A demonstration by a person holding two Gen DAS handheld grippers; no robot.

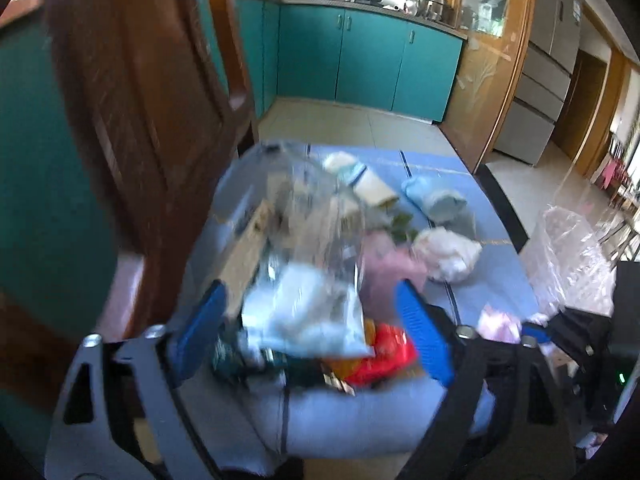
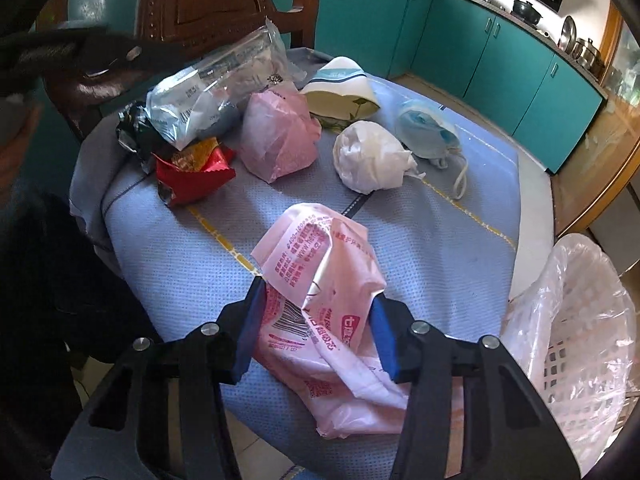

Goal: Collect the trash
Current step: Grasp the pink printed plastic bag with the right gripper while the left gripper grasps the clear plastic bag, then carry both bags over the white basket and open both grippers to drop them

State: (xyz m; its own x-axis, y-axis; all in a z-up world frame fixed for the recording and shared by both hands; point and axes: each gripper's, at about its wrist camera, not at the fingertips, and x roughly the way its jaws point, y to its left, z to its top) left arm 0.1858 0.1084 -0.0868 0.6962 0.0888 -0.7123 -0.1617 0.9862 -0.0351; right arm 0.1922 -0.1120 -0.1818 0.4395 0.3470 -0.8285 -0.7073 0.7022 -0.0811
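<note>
While the left gripper point(image 1: 316, 332) is held with its jaws wide apart over the pale plastic packet point(image 1: 308, 320) and red wrapper point(image 1: 380, 356), nothing is clamped there. Further right, the pink printed wrapper point(image 2: 320, 300) on the blue cloth point(image 2: 180, 264) is pinched by the right gripper point(image 2: 316, 320); the lined basket point(image 2: 580, 320) is seen beside it.
</note>
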